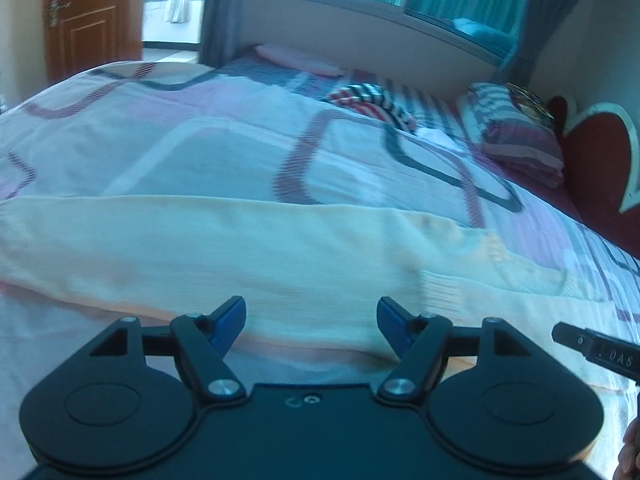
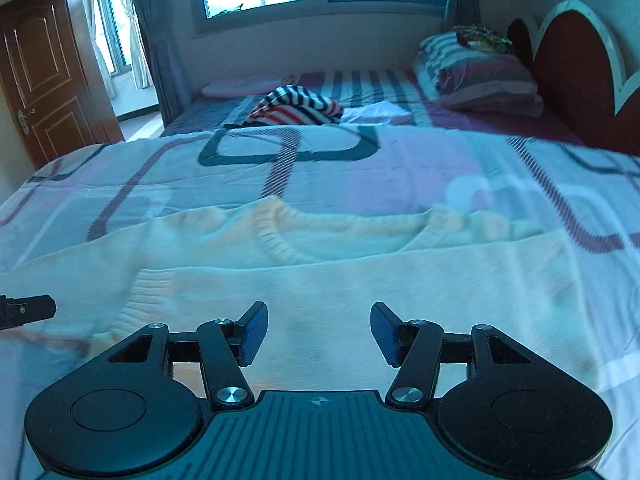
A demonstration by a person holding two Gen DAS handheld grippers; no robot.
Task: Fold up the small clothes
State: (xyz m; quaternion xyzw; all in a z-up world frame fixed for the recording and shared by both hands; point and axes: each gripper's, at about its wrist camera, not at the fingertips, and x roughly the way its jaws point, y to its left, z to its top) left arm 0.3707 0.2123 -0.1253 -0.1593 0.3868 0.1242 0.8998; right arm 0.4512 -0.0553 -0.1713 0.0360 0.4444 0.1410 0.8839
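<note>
The left gripper (image 1: pixel 312 330) has its blue-padded fingers (image 1: pixel 230 322) spread with nothing between them, poised above the cream knit sweater (image 1: pixel 248 248). The right gripper (image 2: pixel 319 332) is likewise spread and empty, over the same garment. The sweater lies flat across the near edge of the bed (image 2: pixel 360 168), its ribbed neckline toward the middle. Farther back, near the far edge, sit a striped garment (image 2: pixel 296 106) and a white folded cloth (image 2: pixel 378 114); a folded quilt (image 2: pixel 476 80) rests against the headboard (image 2: pixel 576 64).

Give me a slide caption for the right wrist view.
Open right gripper above cream knit sweater on patterned bedspread.
</note>
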